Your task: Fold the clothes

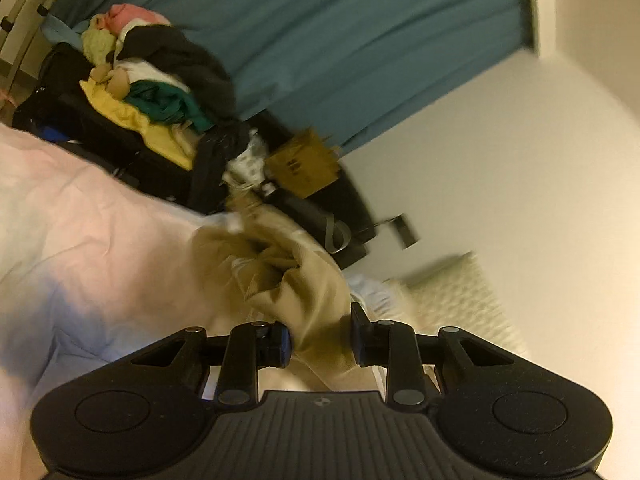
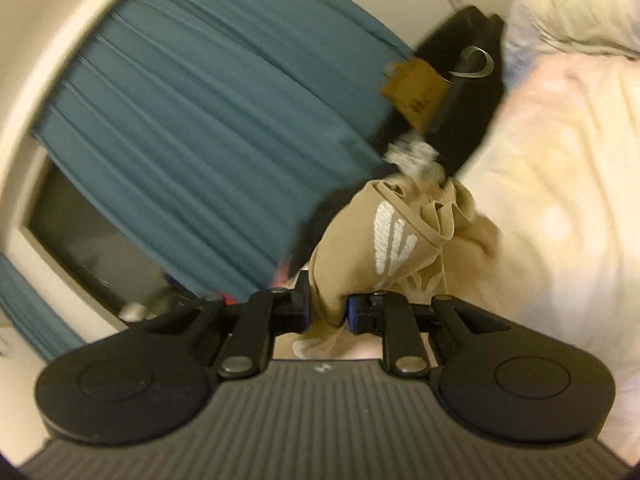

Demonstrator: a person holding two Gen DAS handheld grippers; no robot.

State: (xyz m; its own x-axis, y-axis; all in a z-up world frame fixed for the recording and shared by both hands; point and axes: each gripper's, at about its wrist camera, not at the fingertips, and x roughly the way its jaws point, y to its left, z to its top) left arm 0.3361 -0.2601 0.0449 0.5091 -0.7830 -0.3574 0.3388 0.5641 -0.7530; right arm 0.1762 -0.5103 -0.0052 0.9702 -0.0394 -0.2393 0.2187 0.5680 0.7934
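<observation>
Fingers of the left gripper (image 1: 321, 340) stand moderately apart with a thick fold of the tan garment (image 1: 288, 276) pinched between their pads; fingers of the right gripper (image 2: 328, 309) stand closer together and clamp another bunched part of the same tan garment (image 2: 384, 236), near its white printed mark (image 2: 390, 236). The garment is crumpled, not spread: from each pair of fingers it runs forward and away, gathering into a loose heap over the pale bed cover (image 1: 100, 216), with the black luggage (image 1: 160, 168) and its pile of mixed clothes (image 1: 152, 80) beyond, before the teal curtain (image 1: 340, 40). Both views are tilted and motion-blurred, so whether the cloth hangs free or touches the bed cannot be told. No long axis can be read while the fabric is bunched; it will presumably lie along the line between the two grips. Neither gripper is nearer, since both already hold cloth. The coming move, as judged, calls for drawing the grips apart to stretch the garment flat above the bed before any fold.
</observation>
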